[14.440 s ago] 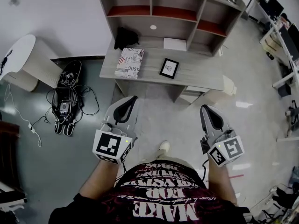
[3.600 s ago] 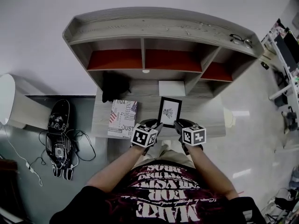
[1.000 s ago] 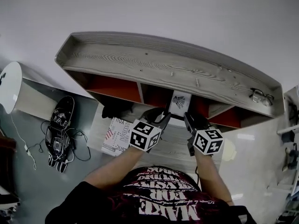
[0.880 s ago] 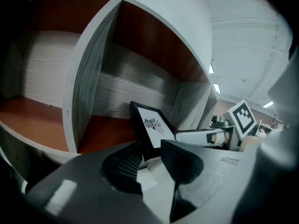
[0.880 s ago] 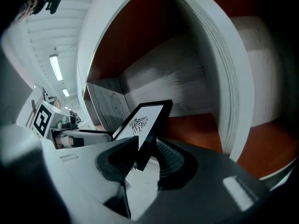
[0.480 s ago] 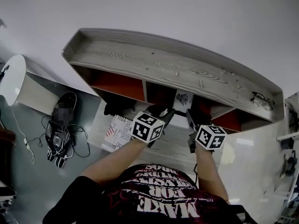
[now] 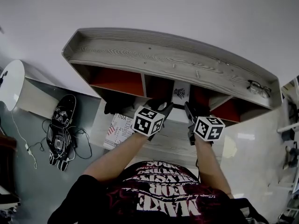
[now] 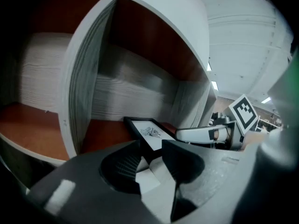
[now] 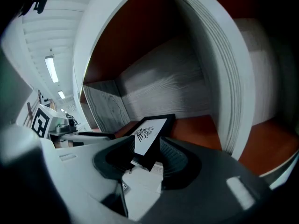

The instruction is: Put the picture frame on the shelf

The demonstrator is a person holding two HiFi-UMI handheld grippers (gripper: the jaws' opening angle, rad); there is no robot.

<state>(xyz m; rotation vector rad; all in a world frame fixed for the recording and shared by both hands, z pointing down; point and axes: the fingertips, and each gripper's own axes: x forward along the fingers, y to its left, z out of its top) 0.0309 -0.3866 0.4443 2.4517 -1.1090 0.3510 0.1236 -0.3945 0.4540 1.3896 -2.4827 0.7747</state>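
Clamping the black picture frame (image 7: pixel 179 94) by opposite edges, the left hand-held gripper (image 8: pixel 152 149) and right hand-held gripper (image 9: pixel 148 152) held it tilted inside the grey wood-grain shelf's (image 7: pixel 163 55) middle red-floored compartment, centre of frame; setting it down and letting go apparently remained.

Dim, fisheye-warped, perhaps slightly blurred

Dark shirt (image 7: pixel 161 197), white lettering
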